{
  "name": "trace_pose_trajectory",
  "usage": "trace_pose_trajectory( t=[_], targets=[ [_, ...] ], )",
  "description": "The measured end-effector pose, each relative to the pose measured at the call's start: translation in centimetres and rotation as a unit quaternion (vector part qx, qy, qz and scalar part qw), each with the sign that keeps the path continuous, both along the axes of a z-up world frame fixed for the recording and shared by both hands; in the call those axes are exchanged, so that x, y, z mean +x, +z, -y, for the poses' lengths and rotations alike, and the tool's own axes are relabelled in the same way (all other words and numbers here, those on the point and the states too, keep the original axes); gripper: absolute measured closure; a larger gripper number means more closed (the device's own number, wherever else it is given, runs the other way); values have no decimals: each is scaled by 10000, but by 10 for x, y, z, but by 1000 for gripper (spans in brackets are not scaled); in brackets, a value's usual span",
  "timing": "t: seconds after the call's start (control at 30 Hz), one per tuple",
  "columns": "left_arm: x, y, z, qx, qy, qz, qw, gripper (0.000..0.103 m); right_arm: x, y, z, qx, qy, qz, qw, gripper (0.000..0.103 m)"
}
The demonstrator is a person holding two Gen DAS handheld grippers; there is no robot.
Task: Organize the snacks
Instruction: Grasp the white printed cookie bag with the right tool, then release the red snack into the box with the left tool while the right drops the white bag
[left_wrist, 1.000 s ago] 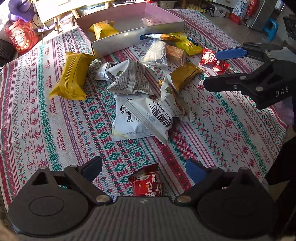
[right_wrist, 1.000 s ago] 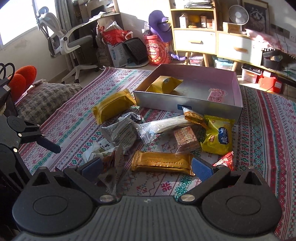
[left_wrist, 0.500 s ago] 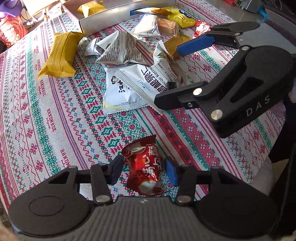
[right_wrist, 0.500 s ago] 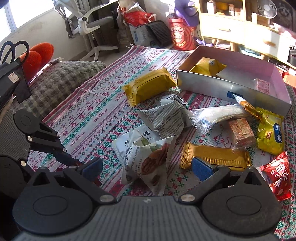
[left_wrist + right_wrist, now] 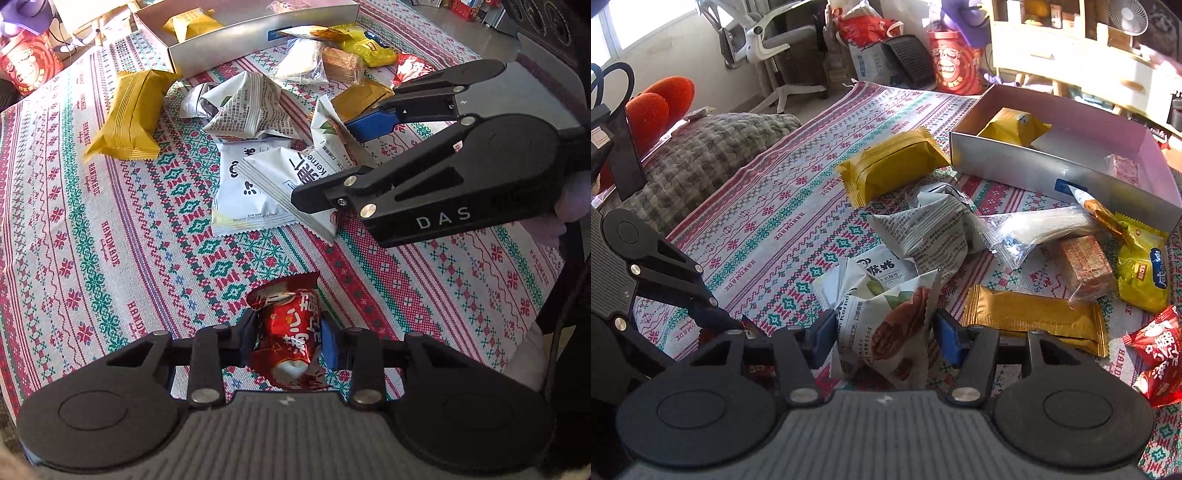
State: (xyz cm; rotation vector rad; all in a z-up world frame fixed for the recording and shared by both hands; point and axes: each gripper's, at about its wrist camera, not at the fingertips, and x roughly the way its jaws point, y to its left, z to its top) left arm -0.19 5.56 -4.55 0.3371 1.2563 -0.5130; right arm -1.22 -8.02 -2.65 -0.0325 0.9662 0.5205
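Both tongs have just been closing: left gripper (image 5: 288, 341) now clamps the red snack packet (image 5: 290, 339), right gripper (image 5: 884, 334) pinches the white nut packet (image 5: 886, 332), both apparently ready for the box (image 5: 1034, 162).

Left gripper (image 5: 288, 341) and right gripper (image 5: 884, 334) point steeply down, jaws just closing.

Sunlit room: a white office chair (image 5: 764, 40) by the window, and pale wooden drawers (image 5: 1082, 62) along the far wall.

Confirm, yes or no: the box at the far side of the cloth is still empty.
No. In the right wrist view the box already holds a yellow packet and a small pink packet.
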Motion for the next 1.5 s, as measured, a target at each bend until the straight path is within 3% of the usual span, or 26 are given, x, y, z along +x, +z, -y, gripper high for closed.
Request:
trace_pose_trajectory(
  t=[0.37,0.87,1.27,1.5],
  targets=[
    [6,13,-2,-160,134,224,9995,64,-1,9,3,50,10,78,10000,57],
    [37,49,-2,-684,664,785,9923,64,21,36,36,296,-686,407,9964,57],
    [96,61,8,-1266,1240,1176,9771,64,55,45,73,538,-1427,681,9860,57],
    [132,61,12,-1579,1690,1303,9641,64,73,44,94,627,-1763,704,9798,57]
  ],
)
